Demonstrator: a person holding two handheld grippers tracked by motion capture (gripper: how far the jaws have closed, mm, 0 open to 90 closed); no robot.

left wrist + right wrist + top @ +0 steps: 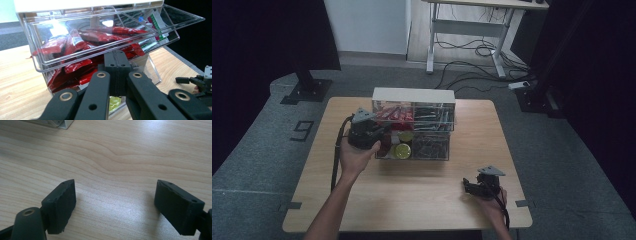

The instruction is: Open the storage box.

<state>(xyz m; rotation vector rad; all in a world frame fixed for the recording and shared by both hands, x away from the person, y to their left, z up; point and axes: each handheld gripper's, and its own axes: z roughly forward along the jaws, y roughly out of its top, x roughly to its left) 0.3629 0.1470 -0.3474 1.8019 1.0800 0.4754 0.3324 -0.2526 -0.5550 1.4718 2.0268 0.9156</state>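
Clear organiser (414, 95) with four compartments, left tongs (117, 60) pressed together, right tongs (115, 205) apart.

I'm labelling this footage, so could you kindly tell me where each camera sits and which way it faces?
High view: above the person's side, looking forward and down at the table; both forearms show.
Left gripper view: rides the left gripper, jaws shut, facing the clear organizer of red packets.
Right gripper view: rides the right gripper, jaws open, facing bare tabletop.
Shared: high and left gripper views both show the organizer and the right gripper.
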